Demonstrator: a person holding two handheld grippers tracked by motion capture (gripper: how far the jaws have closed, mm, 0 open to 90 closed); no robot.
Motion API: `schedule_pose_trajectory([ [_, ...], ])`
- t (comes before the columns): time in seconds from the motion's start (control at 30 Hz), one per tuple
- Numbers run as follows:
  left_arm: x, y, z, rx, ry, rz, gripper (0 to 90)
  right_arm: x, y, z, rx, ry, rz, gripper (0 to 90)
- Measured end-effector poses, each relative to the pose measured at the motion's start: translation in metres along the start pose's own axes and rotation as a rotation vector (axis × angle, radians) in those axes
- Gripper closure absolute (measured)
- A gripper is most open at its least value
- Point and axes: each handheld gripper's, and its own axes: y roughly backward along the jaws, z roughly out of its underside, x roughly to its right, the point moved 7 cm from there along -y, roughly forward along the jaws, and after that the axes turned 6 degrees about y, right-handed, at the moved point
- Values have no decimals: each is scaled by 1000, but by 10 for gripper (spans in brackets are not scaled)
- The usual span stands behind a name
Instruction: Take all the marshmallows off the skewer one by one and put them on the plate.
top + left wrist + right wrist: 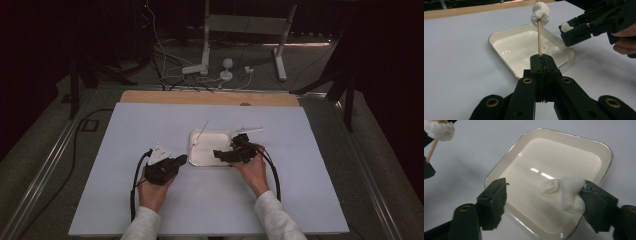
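From the high view, we see a white tray [208, 148] at the middle of a pale table [150, 125]. The left gripper [181, 160] sits just left of the tray, the right gripper [218, 154] over its right part. A thin skewer [200, 134] slants up from the tray's left edge toward the far side. We read no writing anywhere.

In the left gripper view, we see the left gripper [541, 60] pinched tight on the wooden skewer [539, 37], which stands nearly upright with a white marshmallow [540, 14] threaded on its upper part. The tray [499, 37] lies beyond, a small white lump [545, 47] in it. The right gripper [574, 31] is to the right, something white at its tip.

In the right gripper view, we see the right gripper [544, 195] spread wide above the tray [574, 141], a marshmallow piece [572, 196] clinging to its right jaw, touching a smaller lump [550, 186].
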Motion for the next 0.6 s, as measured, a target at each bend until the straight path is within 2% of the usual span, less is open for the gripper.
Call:
schedule_pose_trajectory([
  [0.1,1,-1,0,-2,-1,2,900,-1,-2,2,-8,-10,-32,204],
  [0.17,2,-2,2,-10,-3,5,900,-3,-3,1,3,-49,-87,200],
  [0.33,7,-13,9,-45,-12,23,900,-7,-1,-5,50,-115,-189,195],
  [0.43,13,-19,13,-70,-25,39,900,-8,1,-9,74,-135,-218,182],
  [0.53,19,-25,17,-90,-33,58,900,-8,2,-13,91,-152,-225,159],
  [0.6,22,-28,20,-103,-34,69,900,-8,4,-16,110,-181,-249,147],
])
